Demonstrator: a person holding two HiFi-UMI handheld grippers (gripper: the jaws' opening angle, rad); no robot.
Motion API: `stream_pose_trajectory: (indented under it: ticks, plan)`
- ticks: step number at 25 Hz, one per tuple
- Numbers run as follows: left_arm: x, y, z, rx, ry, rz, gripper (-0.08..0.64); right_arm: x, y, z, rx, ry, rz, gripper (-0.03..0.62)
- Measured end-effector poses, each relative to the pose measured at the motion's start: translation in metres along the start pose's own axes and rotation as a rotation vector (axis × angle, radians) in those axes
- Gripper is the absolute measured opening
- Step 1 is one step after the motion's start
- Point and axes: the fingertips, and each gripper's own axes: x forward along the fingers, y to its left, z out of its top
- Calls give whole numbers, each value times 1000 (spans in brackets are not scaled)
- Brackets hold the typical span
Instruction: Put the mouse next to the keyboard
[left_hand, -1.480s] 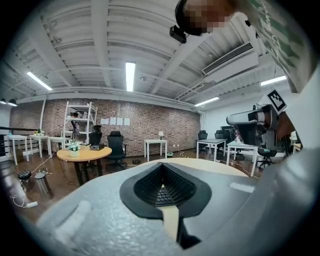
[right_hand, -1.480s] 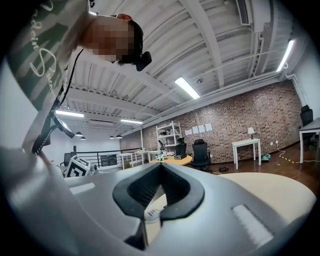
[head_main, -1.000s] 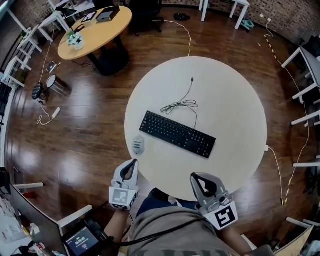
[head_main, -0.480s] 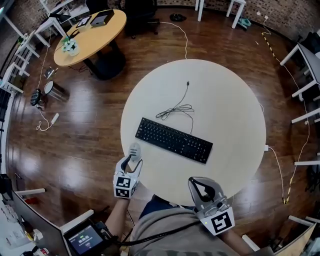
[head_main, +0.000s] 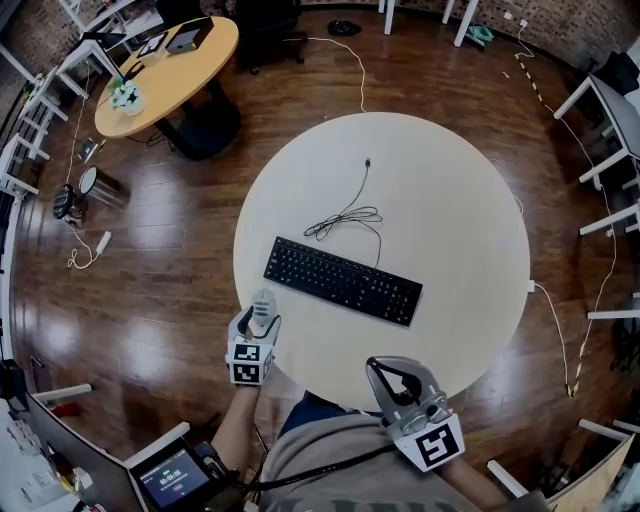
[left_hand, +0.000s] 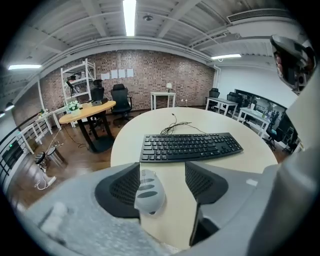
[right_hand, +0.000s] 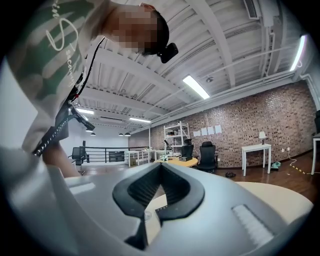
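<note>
Near the round table's (head_main: 455, 190) lower-left edge, spreading the left gripper's (left_hand: 161, 181) jaws wider around the grey mouse (head_main: 262, 308), pads not pressing it. Lying flat there, well apart from the black keyboard (head_main: 343, 281). Hovering the right gripper (head_main: 378, 368) at bottom centre, jaws closed, gripping nothing.

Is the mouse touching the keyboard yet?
Apart. The head view shows bare table between the mouse and the keyboard; the left gripper view shows the same gap.
</note>
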Motion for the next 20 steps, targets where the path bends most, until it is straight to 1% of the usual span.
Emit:
stream_pose_trajectory:
  ticks: [4,9,16,20]
  plan:
    - [14,11,-12,-23,60,-8,302,4,-1,0,-4,8,-13,6]
    - [30,21,-28,-24,129,-13,304,12,-2,-1,-7,16,-24,6]
    - [45,28,-38,-40,176,-19,305,19,-2,-11,5,43,-24,6]
    - [55,34,-41,-65,203,-24,305,37,-1,-21,0,64,4,6]
